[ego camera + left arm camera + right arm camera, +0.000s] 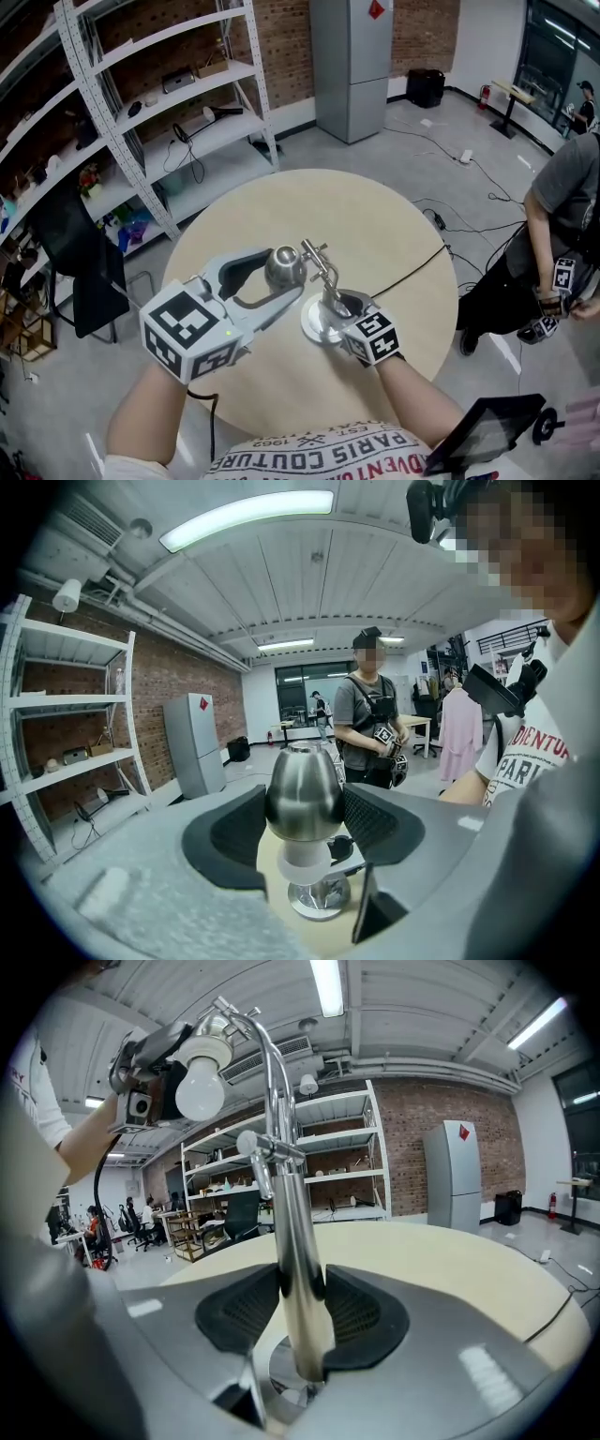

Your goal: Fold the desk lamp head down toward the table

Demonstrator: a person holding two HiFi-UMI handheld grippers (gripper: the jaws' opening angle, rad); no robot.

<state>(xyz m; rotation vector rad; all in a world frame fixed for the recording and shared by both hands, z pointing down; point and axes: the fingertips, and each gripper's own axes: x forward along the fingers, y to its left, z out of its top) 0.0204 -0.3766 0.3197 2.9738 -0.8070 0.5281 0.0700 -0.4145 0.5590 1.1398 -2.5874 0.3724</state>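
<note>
Left gripper point(281, 274) of mine squeezes lamp head point(303, 794), middle of frame. My right gripper point(333, 305) pinches lamp post point(296, 1269) low, near base point(314, 328). Post stands upright, head sits high at left; head needs push down toward table point(394, 225).

Round beige table point(394, 225), white metal shelving point(169, 112) behind, grey refrigerator point(352, 66), person point(553, 234) standing at right
</note>
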